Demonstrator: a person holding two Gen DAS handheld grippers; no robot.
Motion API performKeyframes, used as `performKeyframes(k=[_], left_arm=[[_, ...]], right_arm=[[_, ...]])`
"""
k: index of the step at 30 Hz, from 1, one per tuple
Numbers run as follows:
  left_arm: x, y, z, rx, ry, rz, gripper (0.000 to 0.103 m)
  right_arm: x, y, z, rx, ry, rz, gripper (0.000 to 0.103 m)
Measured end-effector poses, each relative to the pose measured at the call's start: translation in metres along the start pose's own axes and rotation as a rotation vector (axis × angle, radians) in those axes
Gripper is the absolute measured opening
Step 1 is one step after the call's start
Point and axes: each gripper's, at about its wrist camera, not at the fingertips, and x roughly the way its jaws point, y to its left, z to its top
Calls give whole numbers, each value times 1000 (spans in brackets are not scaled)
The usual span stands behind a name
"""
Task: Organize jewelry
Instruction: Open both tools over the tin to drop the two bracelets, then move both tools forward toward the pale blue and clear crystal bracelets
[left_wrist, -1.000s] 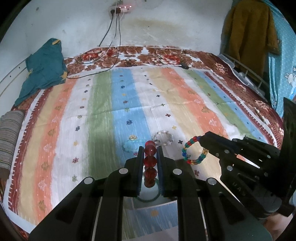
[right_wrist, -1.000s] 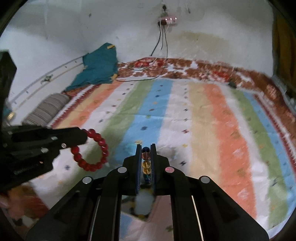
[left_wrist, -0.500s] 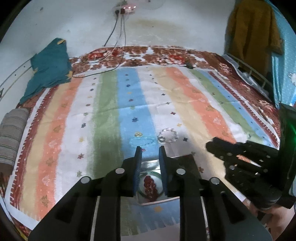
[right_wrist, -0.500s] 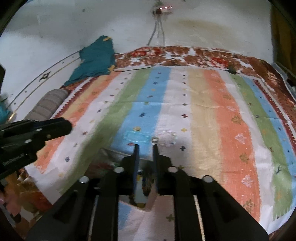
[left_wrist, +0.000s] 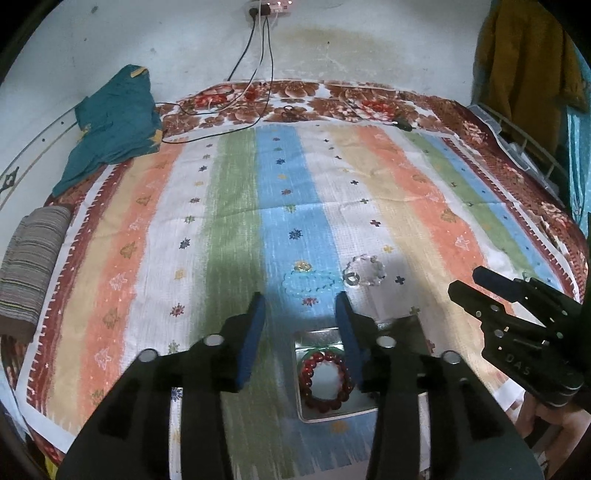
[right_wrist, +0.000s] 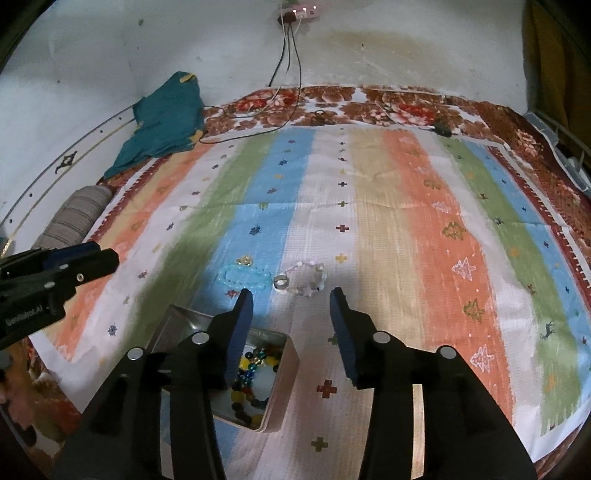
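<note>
A red bead bracelet (left_wrist: 325, 380) lies in a metal tin (left_wrist: 314, 339) on the striped bedsheet. In the right wrist view the tin (right_wrist: 286, 365) also holds a multicolour bead bracelet (right_wrist: 251, 373). A light blue bracelet (left_wrist: 310, 282) (right_wrist: 245, 277) and a clear bracelet (left_wrist: 365, 271) (right_wrist: 304, 277) with a ring lie on the sheet just beyond the tin. My left gripper (left_wrist: 301, 306) is open and empty above the tin. My right gripper (right_wrist: 291, 301) is open and empty, to the right of the tin; it also shows in the left wrist view (left_wrist: 467, 280).
A teal cloth (left_wrist: 110, 125) lies at the far left of the bed. A rolled striped cloth (left_wrist: 29, 266) sits at the left edge. Cables (left_wrist: 258, 74) run from a wall socket onto the bed's far end. A mustard garment (left_wrist: 524, 62) hangs at the right.
Both grippers opened and let go of their bracelets. The red bracelet and the multicolour bracelet now lie in the tin. Both grippers have drawn back and up.
</note>
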Motion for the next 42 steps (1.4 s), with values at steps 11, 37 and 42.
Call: performKeyframes(k=[11,37,42], left_arm=[[11,-2,10,5,-1,24,59],[56,3,37,22,78,63,72],[72,5,39,15,121,57,73]], right_arm=[[6,-5,8,13,5,-10,67],[44,-18,32,42,64,-34,76],[57,-25,33,72,111,-12,76]])
